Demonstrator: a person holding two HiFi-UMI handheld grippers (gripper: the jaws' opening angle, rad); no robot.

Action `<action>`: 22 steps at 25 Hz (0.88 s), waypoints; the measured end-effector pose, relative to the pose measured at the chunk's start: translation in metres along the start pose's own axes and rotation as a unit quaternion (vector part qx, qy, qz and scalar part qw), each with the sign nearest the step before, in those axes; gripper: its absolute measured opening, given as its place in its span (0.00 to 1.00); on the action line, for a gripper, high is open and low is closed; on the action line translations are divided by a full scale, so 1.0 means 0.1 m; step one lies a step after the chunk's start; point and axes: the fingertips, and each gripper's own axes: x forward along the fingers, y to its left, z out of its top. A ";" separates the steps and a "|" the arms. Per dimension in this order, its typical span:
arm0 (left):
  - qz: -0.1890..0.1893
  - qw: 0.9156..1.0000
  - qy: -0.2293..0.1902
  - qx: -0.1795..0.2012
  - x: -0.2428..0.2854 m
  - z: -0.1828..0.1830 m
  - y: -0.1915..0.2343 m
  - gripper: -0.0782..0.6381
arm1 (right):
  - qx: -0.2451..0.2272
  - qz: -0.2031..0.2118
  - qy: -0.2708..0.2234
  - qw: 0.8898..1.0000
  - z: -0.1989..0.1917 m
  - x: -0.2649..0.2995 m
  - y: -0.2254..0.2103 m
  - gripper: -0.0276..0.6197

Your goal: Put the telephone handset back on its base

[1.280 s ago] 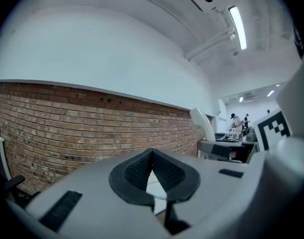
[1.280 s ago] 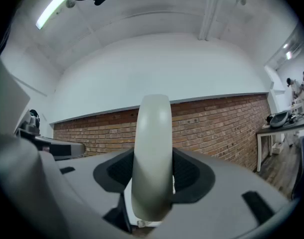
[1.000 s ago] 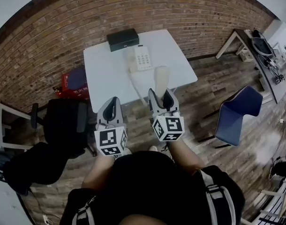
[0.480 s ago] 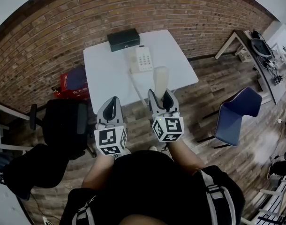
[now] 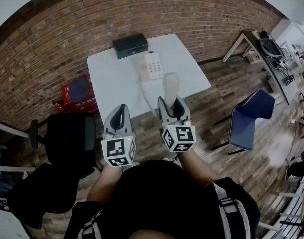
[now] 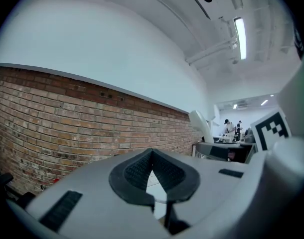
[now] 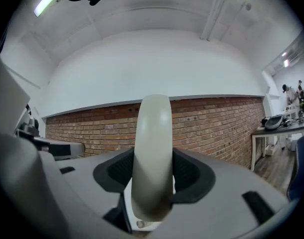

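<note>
Cream-coloured and curved, the plastic telephone handset [image 7: 152, 153] is gripped upright between the dark padded jaws of the right gripper [image 7: 152, 171], near the body and short of the table's near edge. Beside it, the left gripper [image 6: 153, 171] is held with its jaws closed on nothing.

Only a short stretch of the handset is clamped, so it could pivot or slip in the pads when tipped over for placing. A pale cord [image 5: 146, 91] is seen running across the white rectangular table [image 5: 112, 78] towards the handset; it could be snagged on the table edge or pulled taut, and the light base could then be dragged. Further off, the cream telephone base with its keypad [image 5: 151, 66] lies near the table's middle; if the handset is lowered askew, the cradle could be missed. A black rectangular box [image 5: 130, 44] sits just behind the base and could be knocked by an overshoot.

Counted: two grippers, one handset, one cord, one table, one base, one black box.
</note>
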 end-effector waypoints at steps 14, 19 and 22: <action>-0.051 0.999 0.008 -0.008 0.24 -0.11 0.21 0.10 | -0.017 -0.018 0.020 0.999 -0.15 0.24 0.31 0.36; -0.047 0.999 0.015 -0.002 0.52 -0.13 0.20 0.10 | -0.008 -0.014 0.023 1.000 -0.20 0.48 0.14 0.36; -0.039 0.999 0.015 0.003 0.76 -0.11 0.17 0.10 | -0.004 -0.005 0.026 1.000 -0.23 0.69 -0.03 0.36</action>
